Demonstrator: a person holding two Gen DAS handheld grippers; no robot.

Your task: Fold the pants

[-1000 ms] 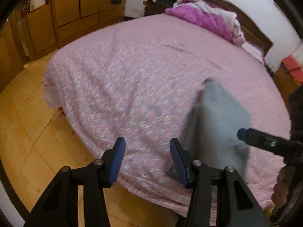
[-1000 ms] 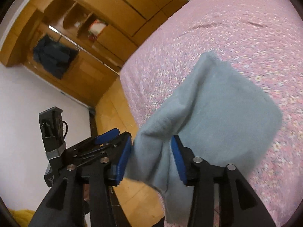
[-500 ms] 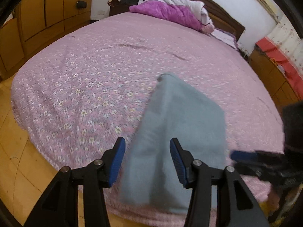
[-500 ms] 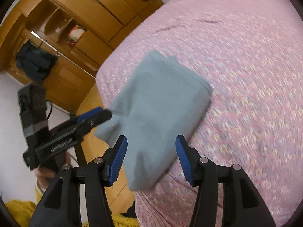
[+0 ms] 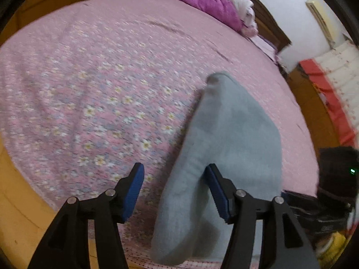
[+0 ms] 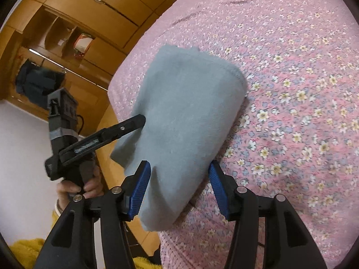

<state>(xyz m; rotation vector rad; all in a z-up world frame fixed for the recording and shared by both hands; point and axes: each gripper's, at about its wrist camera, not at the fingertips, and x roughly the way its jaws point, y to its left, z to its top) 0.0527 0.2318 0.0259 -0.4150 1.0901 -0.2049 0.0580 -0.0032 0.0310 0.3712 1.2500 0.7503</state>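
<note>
The grey-blue pants [image 5: 226,143] lie folded into a thick bundle on the pink flowered bed cover [image 5: 107,71], near its front edge. They also show in the right wrist view [image 6: 186,116]. My left gripper [image 5: 175,190] is open, with the near end of the bundle between its blue pads, not clamped. My right gripper [image 6: 179,186] is open around the other near end of the bundle. The left gripper's black finger [image 6: 121,130] touches the bundle's side in the right wrist view.
The bed cover [image 6: 303,89] stretches far ahead. Purple and white bedding [image 5: 213,4] is piled at the headboard. Wooden cupboards [image 6: 94,22] and wood floor [image 5: 20,219] lie to the left. A red-and-white cloth [image 5: 336,83] lies to the right.
The right gripper has let go of the pants and opened. The pants have dropped onto the bed as a folded bundle. Both grippers have closed in on its near end.
</note>
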